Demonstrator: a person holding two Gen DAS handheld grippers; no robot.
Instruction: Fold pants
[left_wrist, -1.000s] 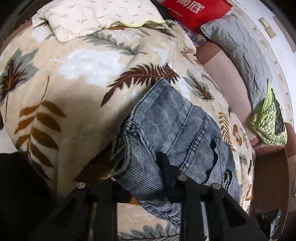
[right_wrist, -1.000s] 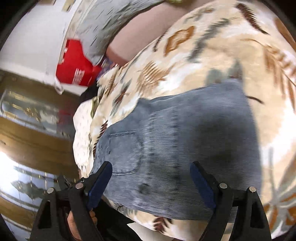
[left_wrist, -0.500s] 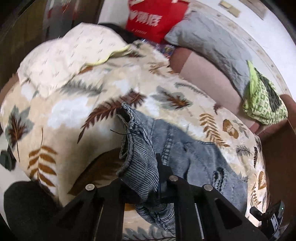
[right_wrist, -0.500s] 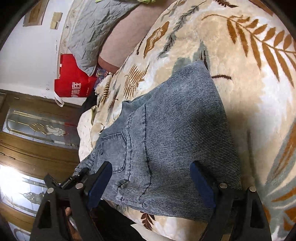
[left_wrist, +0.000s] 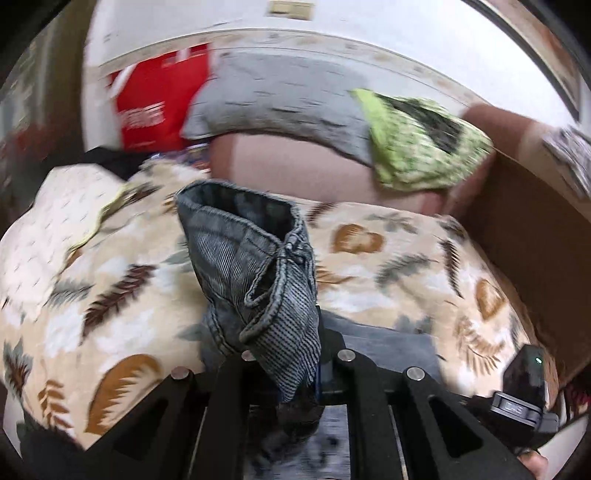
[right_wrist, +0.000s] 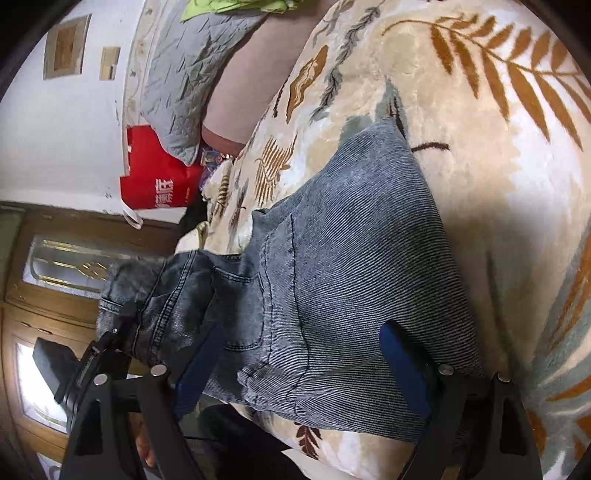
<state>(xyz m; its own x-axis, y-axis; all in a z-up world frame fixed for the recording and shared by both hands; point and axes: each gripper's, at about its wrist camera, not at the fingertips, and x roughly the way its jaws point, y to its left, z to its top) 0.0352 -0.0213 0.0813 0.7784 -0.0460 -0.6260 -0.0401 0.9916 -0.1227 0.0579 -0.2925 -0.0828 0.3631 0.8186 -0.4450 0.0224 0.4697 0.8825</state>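
Observation:
Grey-blue corduroy-look jeans (right_wrist: 351, 266) lie on a cream leaf-print blanket (right_wrist: 480, 147). My left gripper (left_wrist: 295, 369) is shut on one end of the pants (left_wrist: 258, 280), which stands up in a bunched fold above the blanket. In the right wrist view the left gripper (right_wrist: 110, 343) shows at the left, with denim hanging from it. My right gripper (right_wrist: 301, 369) is wide open over the near edge of the flat part. Its blue pads (right_wrist: 402, 365) straddle the cloth without pinching it.
At the back are a grey quilted pillow (left_wrist: 277, 99), a crumpled green cloth (left_wrist: 413, 147) and a red bag (left_wrist: 159, 107) against a white wall. A brown board (left_wrist: 524, 229) rises at the blanket's right. A wooden door (right_wrist: 55, 258) stands beyond the bed.
The left gripper has risen and rolled with the end of the pants clamped in it, pulling that end up off the blanket. The right gripper has stayed open over the flat part.

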